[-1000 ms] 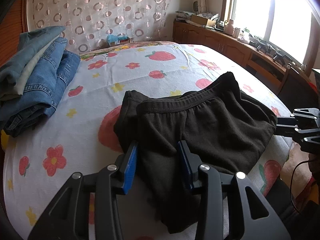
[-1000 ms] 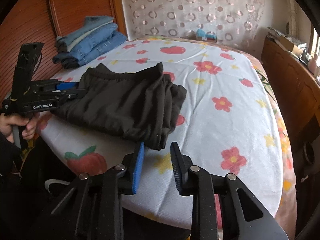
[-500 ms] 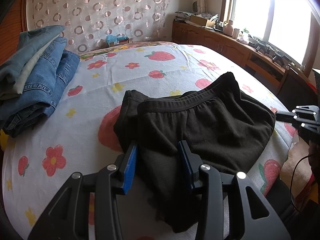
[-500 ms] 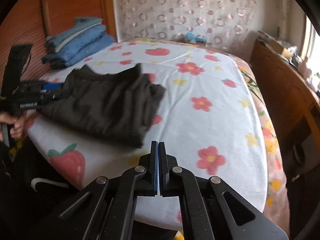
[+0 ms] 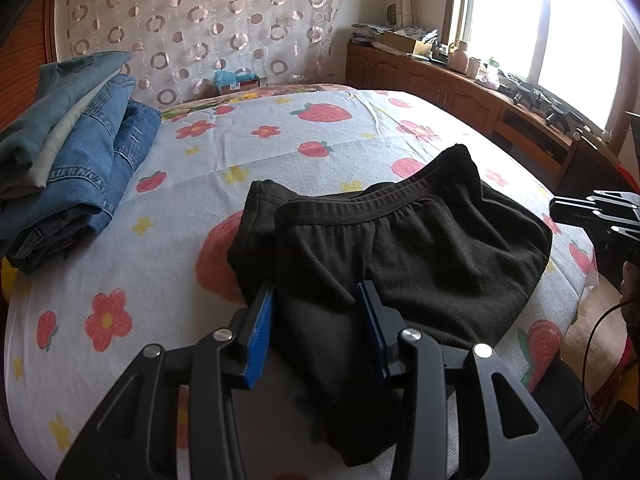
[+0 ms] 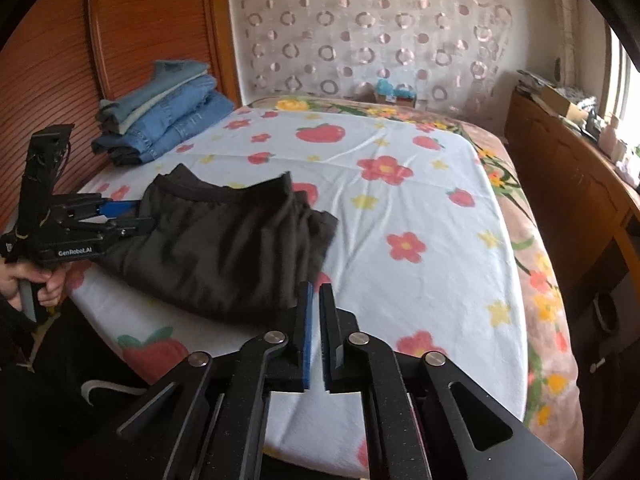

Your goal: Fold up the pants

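Observation:
Black pants (image 5: 420, 248) lie folded on the flowered bed sheet (image 5: 160, 240), waistband toward the far side. My left gripper (image 5: 314, 292) stands open over their near left part, and the blue pads do not press the cloth. In the right wrist view the same pants (image 6: 224, 240) lie left of centre, with the left gripper (image 6: 136, 216) at their left edge. My right gripper (image 6: 317, 286) hangs just off their near right corner. Its jaws are almost together and opening by a thin slit, with nothing between them. It also shows at the right edge (image 5: 592, 208) of the left wrist view.
A stack of folded jeans (image 5: 80, 152) (image 6: 160, 124) sits at the far left by the wooden headboard (image 6: 60, 80). A low wooden cabinet (image 6: 560, 168) runs along the bed's right side under the window. A hand (image 6: 36, 280) holds the left gripper's handle.
My right gripper closed from a finger-wide gap to shut, then parted by a slit, and shifted slightly near the pants' corner. The left gripper and the pants stayed as they were.

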